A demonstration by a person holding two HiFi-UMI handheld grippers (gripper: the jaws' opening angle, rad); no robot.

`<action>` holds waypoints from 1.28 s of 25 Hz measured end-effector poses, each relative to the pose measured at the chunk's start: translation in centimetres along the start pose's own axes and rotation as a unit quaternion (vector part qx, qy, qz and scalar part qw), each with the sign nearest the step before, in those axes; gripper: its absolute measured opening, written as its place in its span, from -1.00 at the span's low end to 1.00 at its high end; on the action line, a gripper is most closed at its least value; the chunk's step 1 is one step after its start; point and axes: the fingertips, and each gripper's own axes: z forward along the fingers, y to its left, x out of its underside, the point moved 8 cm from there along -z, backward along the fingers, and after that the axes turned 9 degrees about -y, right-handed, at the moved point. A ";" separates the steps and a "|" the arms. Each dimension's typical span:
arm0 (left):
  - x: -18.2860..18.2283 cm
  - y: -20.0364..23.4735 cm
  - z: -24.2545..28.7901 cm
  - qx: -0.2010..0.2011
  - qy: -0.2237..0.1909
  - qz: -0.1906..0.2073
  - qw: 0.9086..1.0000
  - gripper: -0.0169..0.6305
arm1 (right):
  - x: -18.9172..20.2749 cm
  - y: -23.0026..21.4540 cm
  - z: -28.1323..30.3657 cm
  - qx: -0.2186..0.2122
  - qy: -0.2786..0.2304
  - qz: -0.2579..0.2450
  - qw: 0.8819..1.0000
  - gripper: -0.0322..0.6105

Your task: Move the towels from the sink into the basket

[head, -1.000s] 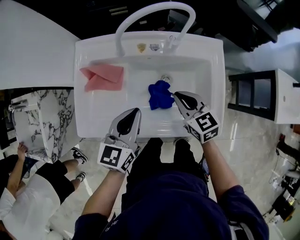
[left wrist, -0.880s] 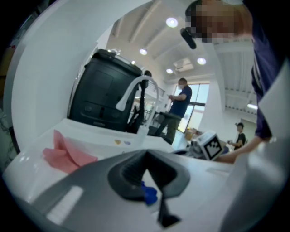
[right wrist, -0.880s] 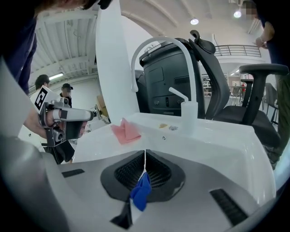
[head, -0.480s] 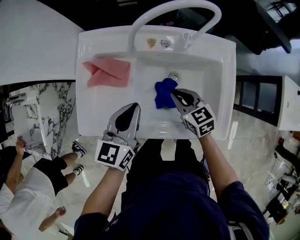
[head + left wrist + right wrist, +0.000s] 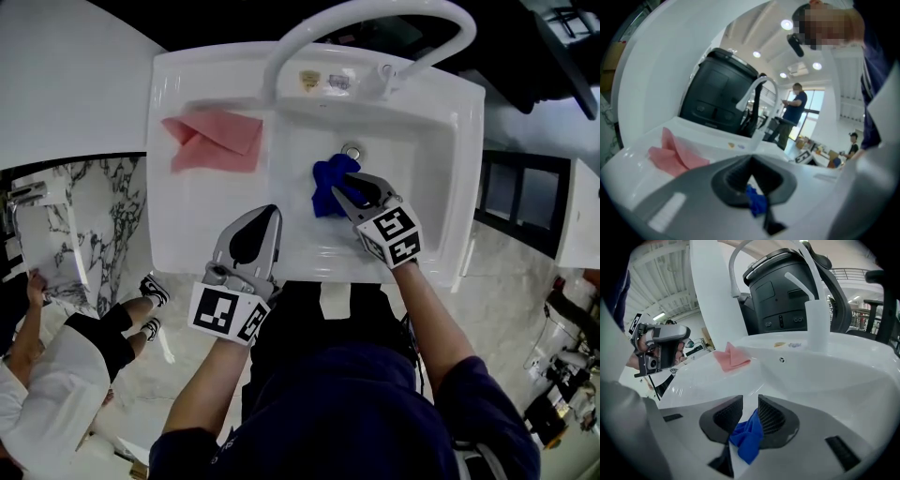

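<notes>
- The step in hand is the first pick. The right tool is down in the sink, over the blue towel that lies crumpled just beside the drain.
- Its jaws have just been opening and now stand released. A fold of the blue towel rises between them, but the pads do not pinch it.
- The left tool hovers over the sink's front rim, clenched on nothing and apart from both towels.
- The pink towel lies folded on the sink's back-left ledge, untouched. Both towels are in the sink, so the task looks barely begun.
- No basket shows in any view.
- The next move, as I judge it, calls for a deeper reach so that more cloth sits between the pads. Then comes a firm close and a lift clear of the rim before any carry.
- The cloth is limp — a thin pinch on one fold may slip out on the way up.
</notes>
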 end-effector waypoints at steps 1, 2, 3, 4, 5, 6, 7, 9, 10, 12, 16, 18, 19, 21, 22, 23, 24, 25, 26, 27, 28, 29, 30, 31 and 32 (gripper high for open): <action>0.0 0.0 0.0 0.000 0.000 -0.001 1.000 -0.94 | 0.1 0.0 0.2 -0.002 0.004 -0.001 1.000 -0.64; 0.0 0.0 0.1 -0.001 0.000 -0.002 1.000 -0.94 | 0.2 -0.1 0.4 -0.004 0.007 -0.001 1.000 -0.64; 0.1 0.1 0.1 -0.002 0.000 -0.003 1.000 -0.94 | 0.4 -0.1 0.6 -0.006 0.011 -0.002 1.000 -0.63; 0.1 0.2 0.1 -0.003 -0.001 -0.004 1.000 -0.94 | 0.5 -0.2 0.9 -0.008 0.015 -0.002 1.000 -0.61; 0.1 0.3 0.1 -0.004 -0.001 -0.005 1.000 -0.94 | 0.6 -0.3 1.2 -0.011 0.020 -0.001 1.000 -0.56; 0.2 0.4 0.0 -0.005 -0.002 -0.006 1.000 -0.94 | 0.7 -0.4 1.4 -0.013 0.024 0.000 1.000 -0.52; 0.2 0.5 0.0 -0.006 -0.003 -0.008 1.000 -0.94 | 0.8 -0.5 1.7 -0.016 0.030 0.000 0.999 -0.48; 0.2 0.6 0.0 -0.008 -0.004 -0.011 1.000 -0.94 | 1.2 -0.8 2.1 -0.019 0.043 -0.001 0.999 -0.45; 0.3 0.6 0.0 -0.009 -0.005 -0.012 1.000 -0.94 | 1.4 -1.0 2.3 -0.020 0.051 -0.003 0.999 -0.43; 0.3 0.7 0.0 -0.011 -0.007 -0.016 1.000 -0.94 | 1.8 -1.3 2.7 -0.022 0.068 -0.008 0.997 -0.38; 0.3 0.8 0.0 -0.014 -0.012 -0.020 1.000 -0.94 | 2.7 -1.5 3.4 -0.032 0.101 -0.017 0.994 -0.30; 0.4 0.9 0.1 -0.017 -0.013 -0.023 1.000 -0.94 | 3.1 -1.6 3.8 -0.036 0.117 -0.020 0.992 -0.25; 0.5 0.9 0.1 -0.018 -0.014 -0.025 0.999 -0.94 | 3.3 -1.6 4.0 -0.038 0.124 -0.023 0.991 -0.24; 0.6 0.9 0.2 -0.021 -0.015 -0.029 0.999 -0.94 | 3.8 -1.7 4.3 -0.040 0.136 -0.028 0.989 -0.24; 0.6 0.9 0.2 -0.022 -0.015 -0.032 0.999 -0.94 | 4.0 -1.8 4.5 -0.042 0.143 -0.030 0.988 -0.23; 0.6 0.9 0.2 -0.023 -0.017 -0.034 0.999 -0.94 | 4.3 -1.8 4.6 -0.045 0.150 -0.031 0.987 -0.23; 0.6 0.9 0.2 -0.025 -0.018 -0.036 0.999 -0.94 | 4.6 -1.8 4.7 -0.047 0.156 -0.031 0.986 -0.23; 0.6 0.9 0.3 -0.025 -0.019 -0.037 0.999 -0.94 | 4.9 -1.9 4.9 -0.050 0.162 -0.032 0.985 -0.22; 0.7 0.9 0.3 -0.026 -0.019 -0.038 0.999 -0.94 | 5.1 -1.9 5.0 -0.051 0.167 -0.034 0.984 -0.22; 0.7 0.8 0.4 -0.026 -0.019 -0.038 0.999 -0.94 | 5.3 -2.0 5.1 -0.053 0.171 -0.035 0.983 -0.22; 0.8 0.8 0.4 -0.026 -0.018 -0.039 0.999 -0.94 | 5.5 -2.0 5.2 -0.053 0.173 -0.036 0.983 -0.22; 0.9 0.8 0.5 -0.027 -0.018 -0.040 0.999 -0.94 | 5.6 -2.1 5.2 -0.054 0.175 -0.036 0.982 -0.22; 1.0 0.8 0.5 -0.027 -0.017 -0.041 0.999 -0.94 | 5.8 -2.1 5.3 -0.056 0.177 -0.036 0.982 -0.22; 1.1 0.8 0.5 -0.028 -0.017 -0.041 0.999 -0.94 | 5.9 -2.1 5.5 -0.057 0.179 -0.035 0.982 -0.22; 1.2 0.8 0.6 -0.028 -0.016 -0.042 0.999 -0.94 | 6.0 -2.1 5.6 -0.059 0.182 -0.035 0.981 -0.22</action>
